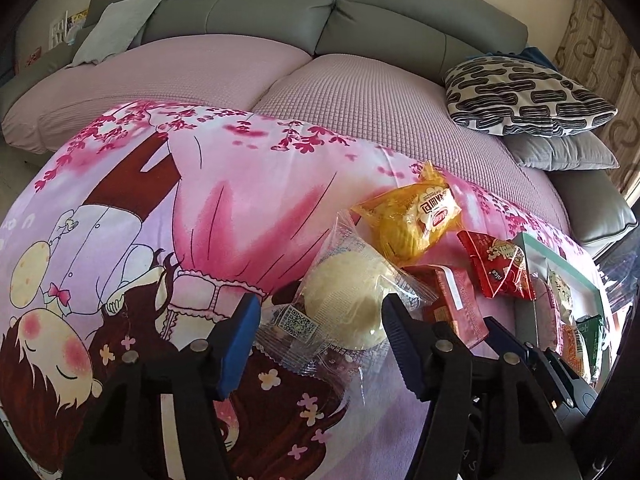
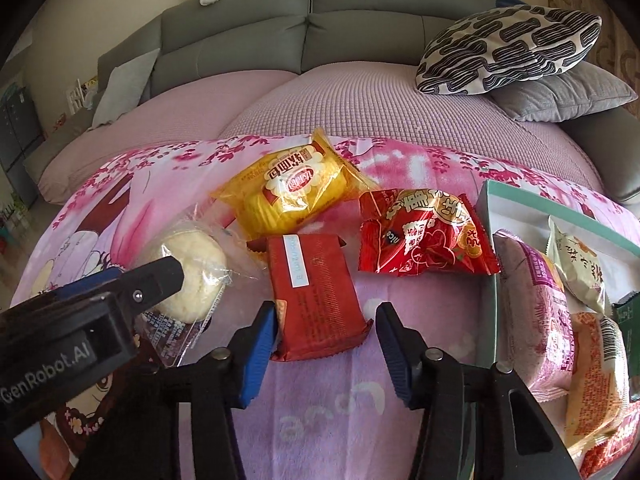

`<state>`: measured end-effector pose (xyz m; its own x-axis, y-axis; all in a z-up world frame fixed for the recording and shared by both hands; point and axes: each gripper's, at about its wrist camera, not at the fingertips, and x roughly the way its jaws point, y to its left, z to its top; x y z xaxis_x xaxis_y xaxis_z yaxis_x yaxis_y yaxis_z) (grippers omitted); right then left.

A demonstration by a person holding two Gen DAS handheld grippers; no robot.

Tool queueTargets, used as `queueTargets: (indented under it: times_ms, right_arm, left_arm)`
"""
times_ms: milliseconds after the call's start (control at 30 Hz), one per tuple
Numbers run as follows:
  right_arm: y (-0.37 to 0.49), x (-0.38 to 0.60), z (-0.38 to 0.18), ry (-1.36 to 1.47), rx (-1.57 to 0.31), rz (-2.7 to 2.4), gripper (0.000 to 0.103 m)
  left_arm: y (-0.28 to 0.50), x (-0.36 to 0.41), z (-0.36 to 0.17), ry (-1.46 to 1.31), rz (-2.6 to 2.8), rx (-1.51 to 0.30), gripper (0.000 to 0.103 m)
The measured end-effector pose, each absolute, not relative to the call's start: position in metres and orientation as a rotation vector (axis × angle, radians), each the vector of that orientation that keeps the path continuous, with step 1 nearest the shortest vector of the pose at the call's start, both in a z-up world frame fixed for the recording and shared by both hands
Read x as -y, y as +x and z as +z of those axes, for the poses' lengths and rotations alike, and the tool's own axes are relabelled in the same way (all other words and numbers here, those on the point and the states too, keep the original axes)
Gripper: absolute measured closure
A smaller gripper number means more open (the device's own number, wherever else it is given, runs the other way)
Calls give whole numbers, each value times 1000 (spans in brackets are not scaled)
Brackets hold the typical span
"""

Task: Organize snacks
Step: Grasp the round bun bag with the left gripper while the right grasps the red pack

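While the snacks wait on the pink cartoon cloth [image 1: 120, 240], both grippers reach down, one for each snack. In the left wrist view, the left gripper [image 1: 320, 344] sits low in the middle of the frame. Its blue pads [image 1: 236, 344] stand on either side of the white round bun [image 1: 344, 304] in its clear bag. One pad looks like it touches the bun's right edge, but the other is still apart from the wrapper, so the bun is not squeezed yet.

In the right wrist view, the right gripper [image 2: 326, 344] is at the bottom middle, with the flat red packet [image 2: 316, 296] between its half-open jaws. The left pad is right at the packet's edge, and the right one has a small gap.

Further up lie the yellow cake bag [image 2: 292, 196] and the shiny red bag [image 2: 424, 232]. At the right edge stands the green box [image 2: 520, 200], with several snacks already inside. I think the loose snacks belong there too, so each gripper lines up around its snack to pinch and carry it.
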<state>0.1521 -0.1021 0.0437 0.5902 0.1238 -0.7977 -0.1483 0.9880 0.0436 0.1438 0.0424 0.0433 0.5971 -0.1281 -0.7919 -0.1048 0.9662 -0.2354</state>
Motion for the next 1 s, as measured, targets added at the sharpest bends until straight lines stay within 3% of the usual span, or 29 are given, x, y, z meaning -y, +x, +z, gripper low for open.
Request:
queueTargets:
  times_ms: [500, 733, 1000]
  right_arm:
    - [145, 104, 46, -34, -941, 138, 56]
    - [137, 110, 52, -32, -945, 120, 56]
    - [120, 116, 62, -31, -943, 106, 56]
  left_arm:
    - [149, -27, 32, -207, -25, -950, 39]
    - [142, -26, 39, -211, -28, -926, 56]
    - [117, -21, 42, -225, -41, -918, 58]
